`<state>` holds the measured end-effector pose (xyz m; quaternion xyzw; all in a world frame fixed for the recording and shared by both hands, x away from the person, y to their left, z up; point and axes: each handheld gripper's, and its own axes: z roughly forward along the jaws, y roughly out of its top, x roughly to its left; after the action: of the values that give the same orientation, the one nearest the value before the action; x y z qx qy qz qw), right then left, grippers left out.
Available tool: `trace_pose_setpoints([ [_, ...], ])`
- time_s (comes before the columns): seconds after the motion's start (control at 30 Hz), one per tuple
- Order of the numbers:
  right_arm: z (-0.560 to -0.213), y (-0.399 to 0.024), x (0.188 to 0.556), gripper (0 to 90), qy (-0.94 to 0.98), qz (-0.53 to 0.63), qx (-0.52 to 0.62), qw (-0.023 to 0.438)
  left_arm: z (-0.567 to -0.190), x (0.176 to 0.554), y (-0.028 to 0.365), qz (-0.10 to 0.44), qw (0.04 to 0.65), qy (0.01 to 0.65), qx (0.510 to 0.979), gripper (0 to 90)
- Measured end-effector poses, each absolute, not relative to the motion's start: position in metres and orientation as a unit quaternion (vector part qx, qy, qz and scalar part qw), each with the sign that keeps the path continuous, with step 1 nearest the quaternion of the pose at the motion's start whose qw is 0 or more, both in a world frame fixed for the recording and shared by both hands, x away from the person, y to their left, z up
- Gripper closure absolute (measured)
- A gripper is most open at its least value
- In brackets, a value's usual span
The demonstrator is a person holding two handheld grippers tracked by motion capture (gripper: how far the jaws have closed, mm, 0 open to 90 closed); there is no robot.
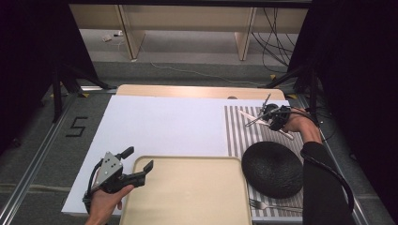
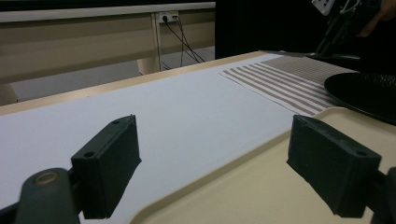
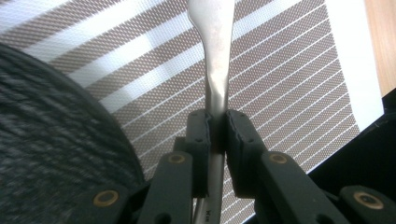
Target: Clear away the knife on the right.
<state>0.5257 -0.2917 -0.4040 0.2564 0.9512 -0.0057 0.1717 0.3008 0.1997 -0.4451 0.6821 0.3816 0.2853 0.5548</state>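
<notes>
My right gripper (image 1: 271, 119) (image 3: 217, 116) is shut on the handle of a silver piece of cutlery (image 3: 217, 56) (image 1: 246, 115). It holds it above the brown-striped placemat (image 1: 237, 133) (image 3: 289, 93) at the far right. The cutlery's flat end sticks out past the jaws toward the left of the table. My left gripper (image 1: 139, 158) (image 2: 212, 140) is open at the near left, with one jaw over the white sheet and the other over the corner of the beige tray (image 1: 187, 197) (image 2: 261, 186). Nothing lies between its pads.
A black textured plate (image 1: 272, 168) (image 2: 369, 91) (image 3: 46, 140) sits on the placemat beside the tray. A fork (image 1: 270, 205) lies near the placemat's front edge. A white sheet (image 1: 159, 126) covers the table's left and middle. Black curtains flank the table.
</notes>
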Motion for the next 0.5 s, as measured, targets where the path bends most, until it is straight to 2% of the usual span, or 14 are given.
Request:
trace_pose_setpoints([
  [0.5, -0.378, -0.279, 0.486, 80.6, 0.94, 0.139, 0.289, 0.117, -0.445, 0.301, 0.199, 0.287, 0.555, 0.382, 0.681, 16.6],
])
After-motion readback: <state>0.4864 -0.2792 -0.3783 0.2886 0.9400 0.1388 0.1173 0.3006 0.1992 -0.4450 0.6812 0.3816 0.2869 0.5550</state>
